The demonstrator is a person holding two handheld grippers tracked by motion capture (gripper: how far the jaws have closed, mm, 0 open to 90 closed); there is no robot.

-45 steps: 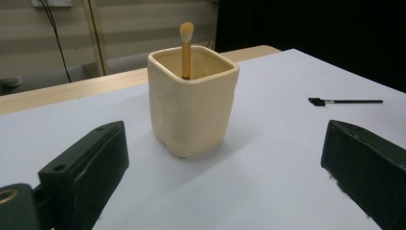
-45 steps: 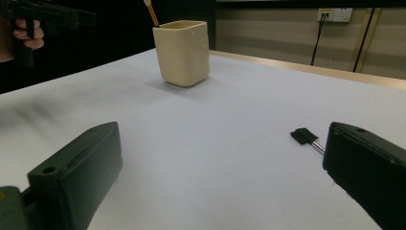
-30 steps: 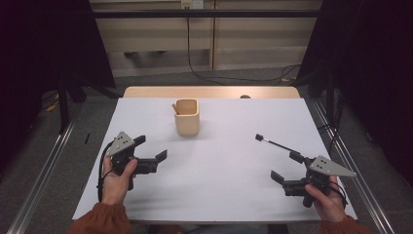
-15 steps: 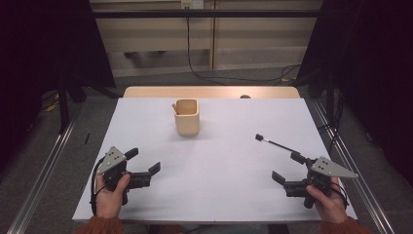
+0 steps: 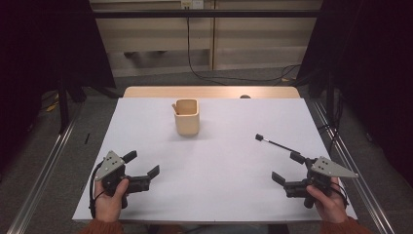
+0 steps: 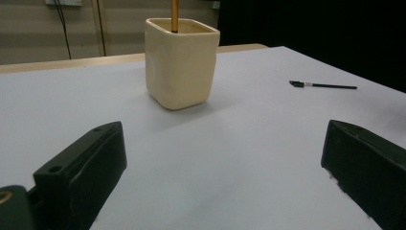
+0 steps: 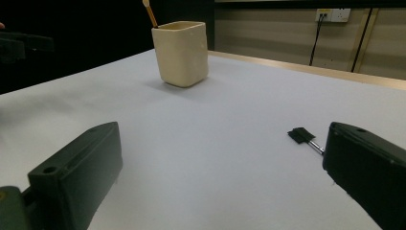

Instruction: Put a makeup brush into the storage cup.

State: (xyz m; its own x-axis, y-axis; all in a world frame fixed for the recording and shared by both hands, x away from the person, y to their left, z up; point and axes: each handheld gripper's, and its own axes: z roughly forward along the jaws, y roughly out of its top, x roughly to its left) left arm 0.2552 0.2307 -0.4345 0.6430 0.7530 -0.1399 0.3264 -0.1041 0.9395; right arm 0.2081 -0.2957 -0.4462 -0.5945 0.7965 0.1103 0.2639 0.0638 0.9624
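A cream square cup (image 5: pixel 187 117) stands at the table's far middle with a thin wooden stick (image 5: pixel 174 107) leaning inside it. A slim black brush (image 5: pixel 275 144) lies flat at the right, its tip pointing toward the cup. My left gripper (image 5: pixel 142 164) rests open near the front left edge, nothing between its jaws. My right gripper (image 5: pixel 286 167) is open at the front right, just short of the brush's near end. The left gripper view has the cup (image 6: pixel 181 62) ahead and the brush (image 6: pixel 323 86) far right. In the right gripper view the brush tip (image 7: pixel 301 135) lies beside the right jaw.
A white sheet (image 5: pixel 219 195) covers the table, with a bare wooden strip (image 5: pixel 209 91) along the far edge. Metal rails (image 5: pixel 39 170) run beside the table on both sides. Cables (image 5: pixel 229 77) lie on the floor behind it.
My left gripper has drawn back toward the person and slightly left, away from the cup, staying open. The right gripper, the cup and the brush have not moved.
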